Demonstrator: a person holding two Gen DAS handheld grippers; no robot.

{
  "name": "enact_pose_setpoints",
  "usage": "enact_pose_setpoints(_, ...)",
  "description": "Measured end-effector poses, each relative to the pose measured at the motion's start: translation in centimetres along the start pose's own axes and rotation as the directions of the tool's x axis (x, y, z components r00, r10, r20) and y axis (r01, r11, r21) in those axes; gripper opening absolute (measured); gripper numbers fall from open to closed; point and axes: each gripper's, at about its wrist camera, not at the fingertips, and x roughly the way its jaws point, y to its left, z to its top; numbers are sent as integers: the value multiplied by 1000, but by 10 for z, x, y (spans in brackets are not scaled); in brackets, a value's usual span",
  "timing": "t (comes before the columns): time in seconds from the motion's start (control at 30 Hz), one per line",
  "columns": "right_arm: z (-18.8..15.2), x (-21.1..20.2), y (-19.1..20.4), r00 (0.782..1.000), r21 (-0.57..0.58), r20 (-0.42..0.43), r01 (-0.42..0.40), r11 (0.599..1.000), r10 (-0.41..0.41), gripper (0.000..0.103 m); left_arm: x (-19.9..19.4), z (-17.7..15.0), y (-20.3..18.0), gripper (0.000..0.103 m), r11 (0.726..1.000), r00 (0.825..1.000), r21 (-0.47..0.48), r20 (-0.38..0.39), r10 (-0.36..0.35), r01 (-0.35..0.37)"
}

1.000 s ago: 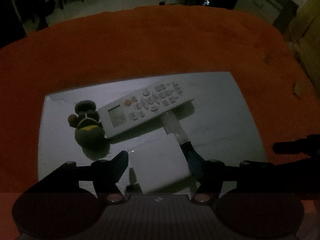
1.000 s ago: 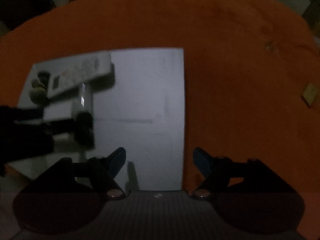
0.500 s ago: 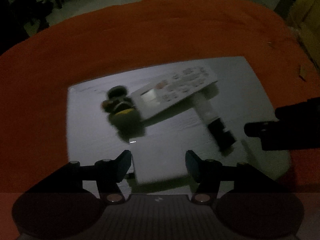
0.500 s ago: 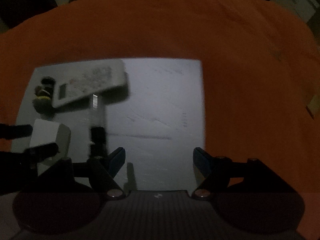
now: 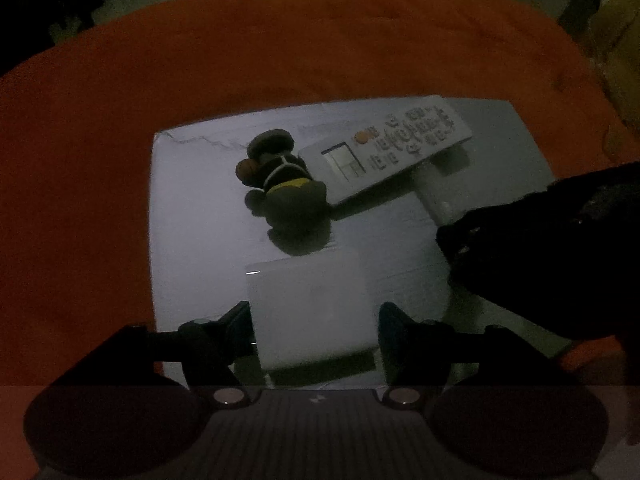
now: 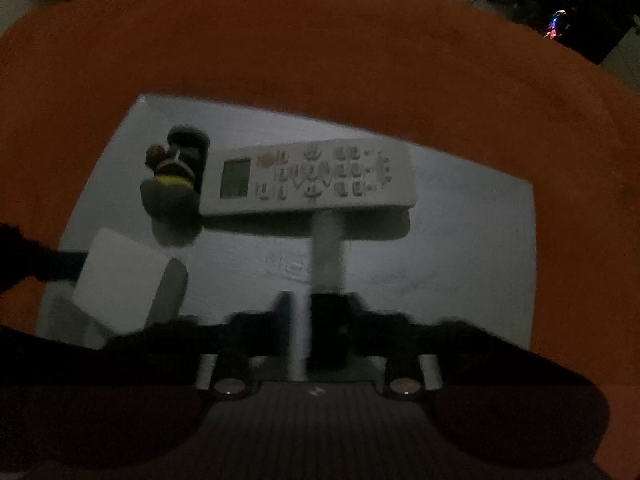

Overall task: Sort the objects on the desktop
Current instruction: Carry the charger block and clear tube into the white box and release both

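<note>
The left claw (image 5: 314,332) is pointing steeply down over the white block (image 5: 308,312), its jaws spread to either side of it. Whether the pads are touching the block's sides is hard to tell in the dim light; a thin gap seems to show on the right, so I judge it as framing the block, not yet pinching it.

The right claw (image 6: 298,332) is closing, its jaws nearly pressed together, with a pale strip showing between them. Just ahead lies the marker (image 6: 328,248), its dark cap end at the right jaw and its pale body running up under the remote (image 6: 310,178). Blur hides whether the pads are pressing on the marker.

All the things are lying on the white mat (image 5: 192,208), which covers part of the orange surface (image 5: 280,48). The toy (image 5: 280,184) is lying against the remote's screen end. The remote is resting across the marker, so the marker probably needs drawing out lengthwise toward the claw, or the remote may tip. Each claw is taking the item nearest it, likely to sort two at once.
</note>
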Motion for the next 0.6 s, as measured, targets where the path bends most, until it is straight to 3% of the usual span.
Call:
enact_pose_setpoints(0.17,-8,-22,-10,1000,3,9,28,1000,-28,22,-9,-4,3,55,1000,999,20,32,-3,3)
enact_pose_setpoints(0.27,-14,-54,-24,999,17,50,-15,1000,14,22,-20,-4,7,54,1000,998,6,56,3,-3)
enact_pose_setpoints(0.43,-36,-118,-39,985,-7,113,-133,991,133,22,-74,-4,5,53,999,992,42,124,-38,33)
enact_pose_setpoints(0.6,-84,-165,-18,968,-114,110,-213,970,226,22,-149,-49,-17,53,984,979,169,184,-83,51)
